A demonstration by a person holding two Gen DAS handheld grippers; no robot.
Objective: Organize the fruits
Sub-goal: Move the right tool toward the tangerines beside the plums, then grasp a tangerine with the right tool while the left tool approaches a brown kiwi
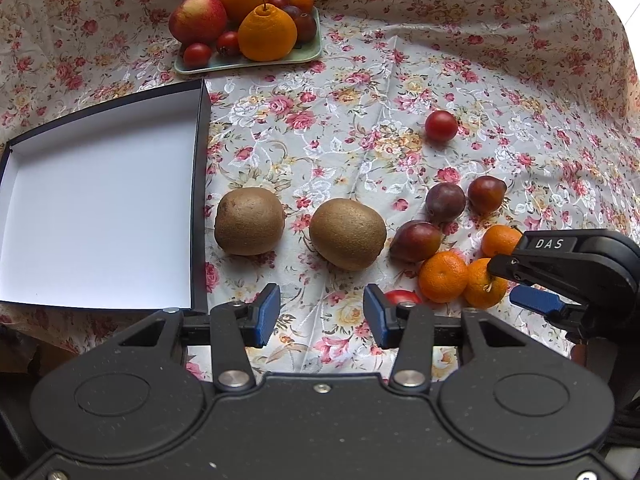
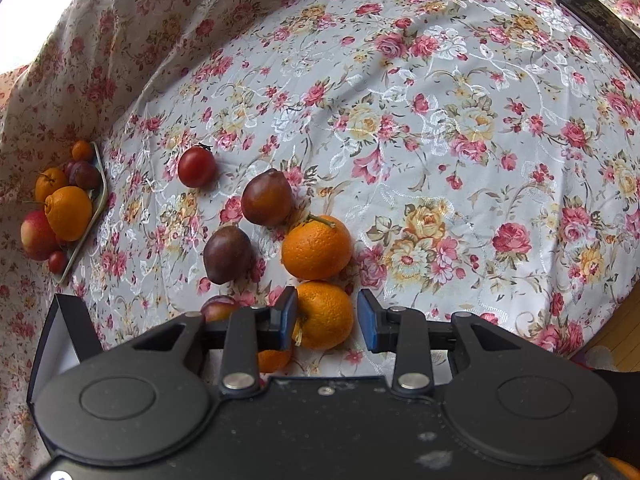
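Fruit spread loose over floral cloth point(image 1: 360, 92) on desk. Left tool point(image 1: 322, 312) raised above cloth, blue pads parted wide, nothing between them. Ahead of it: two kiwis, left kiwi point(image 1: 249, 221) just beside wall of open black box point(image 1: 100, 208) with white interior, right kiwi point(image 1: 347, 233) near it, not touching. Further right: three dark plums point(image 1: 445, 201), three mandarins, single red tomato point(image 1: 441, 125) well apart at rear. Small red fruit point(image 1: 402, 297) partly hidden behind right pad of left tool, probably another tomato.

Right tool point(image 2: 327, 316) lowered around near mandarin point(image 2: 324, 314), pads parted. Left pad touching or almost touching peel; right pad apart from peel with clear gap. No grip established. Second mandarin point(image 2: 317, 246), with stem, just beyond, touching or nearly touching first. Third mandarin point(image 2: 274, 360) mostly hidden under left finger.

Green tray point(image 1: 248, 62) at far left of cloth, loaded with apple point(image 1: 198, 18), two large oranges, small tomatoes and dark plums. Dark flat object point(image 2: 600, 24) at far right edge of desk, type unclear.
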